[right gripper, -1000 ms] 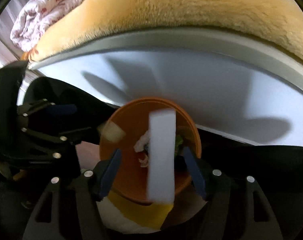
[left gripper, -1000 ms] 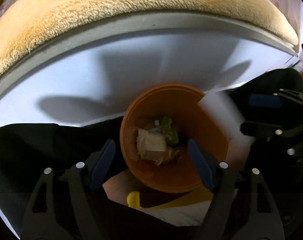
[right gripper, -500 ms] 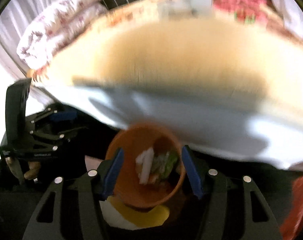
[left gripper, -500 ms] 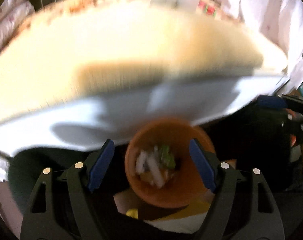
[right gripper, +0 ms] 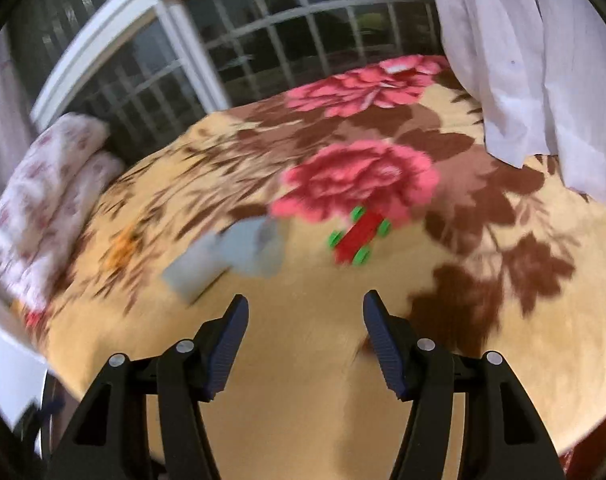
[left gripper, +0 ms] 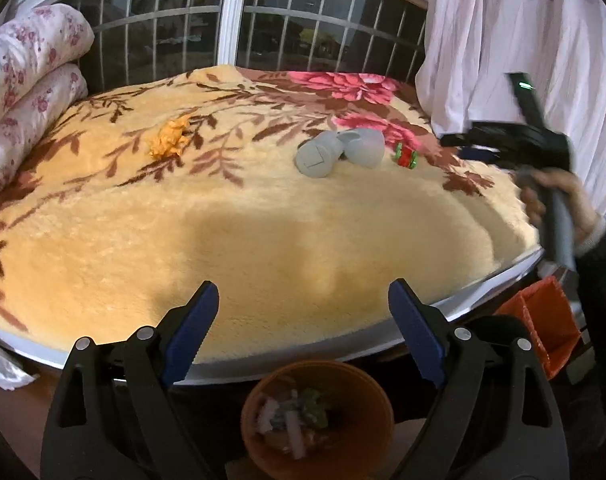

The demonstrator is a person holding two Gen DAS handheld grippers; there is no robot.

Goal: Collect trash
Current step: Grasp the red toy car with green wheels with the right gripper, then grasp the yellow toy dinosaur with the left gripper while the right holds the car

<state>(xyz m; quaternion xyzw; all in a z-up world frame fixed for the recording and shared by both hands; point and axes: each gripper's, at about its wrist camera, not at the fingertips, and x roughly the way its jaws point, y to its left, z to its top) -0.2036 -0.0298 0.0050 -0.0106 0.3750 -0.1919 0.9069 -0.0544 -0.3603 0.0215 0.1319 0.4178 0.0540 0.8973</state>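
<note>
An orange trash bin (left gripper: 317, 412) with scraps inside stands on the floor below the bed edge, just under my open, empty left gripper (left gripper: 303, 320). On the floral blanket (left gripper: 263, 220) lie a crumpled orange wrapper (left gripper: 170, 141), two grey paper cups (left gripper: 335, 152) on their sides and a small red-and-green toy car (left gripper: 406, 156). My right gripper (right gripper: 305, 340) is open and empty above the blanket, short of the toy car (right gripper: 359, 238) and the blurred grey cups (right gripper: 231, 256). It also shows at the right of the left wrist view (left gripper: 519, 140), held in a hand.
Rolled floral quilts (left gripper: 27, 92) lie at the bed's left side. A barred window (left gripper: 239, 28) is behind the bed and a white curtain (left gripper: 523, 40) hangs at the right. An orange box (left gripper: 543, 324) sits on the floor by the bed's right corner.
Both grippers rose from over the bin to above the bed edge. A white piece fell into the bin. The right gripper moved out over the blanket toward the toy car.
</note>
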